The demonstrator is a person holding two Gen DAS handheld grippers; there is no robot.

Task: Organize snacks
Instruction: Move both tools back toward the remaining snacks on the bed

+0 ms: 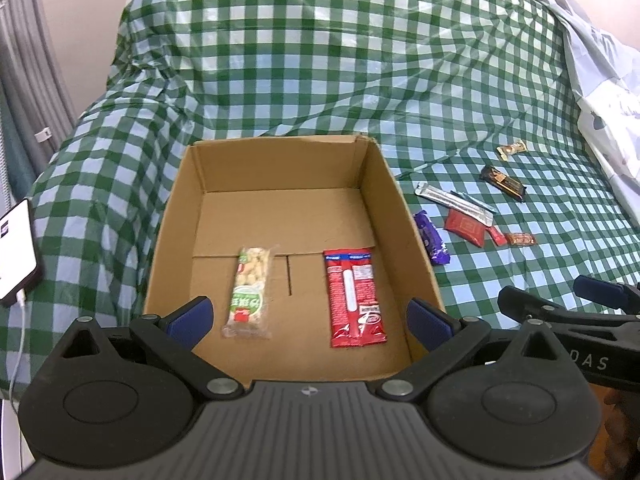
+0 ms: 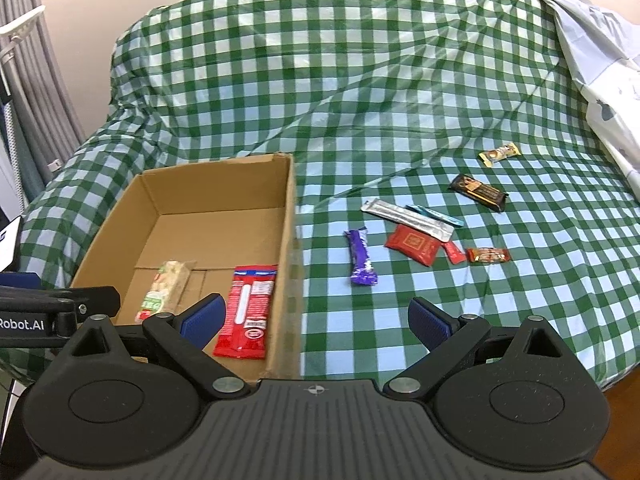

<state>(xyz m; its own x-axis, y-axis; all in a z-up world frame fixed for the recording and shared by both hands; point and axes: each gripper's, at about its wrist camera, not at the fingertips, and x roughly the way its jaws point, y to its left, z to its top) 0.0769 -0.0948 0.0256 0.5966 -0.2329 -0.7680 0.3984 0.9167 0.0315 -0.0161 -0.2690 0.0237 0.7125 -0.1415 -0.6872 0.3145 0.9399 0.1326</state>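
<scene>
Two snacks in box

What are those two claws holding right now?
Nothing. The left gripper and right gripper are both open and empty; the snacks lie untouched.

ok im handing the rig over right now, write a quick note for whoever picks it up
Left gripper: open, empty, above the cardboard box.
Right gripper: open, empty, over the box's right wall and the checked cloth.
Done: peanut bar and red packet lie flat in the box.
Left: on the cloth, right of the box, a purple bar, silver stick, red square packet, black bar, small brown bar and gold candy.
</scene>
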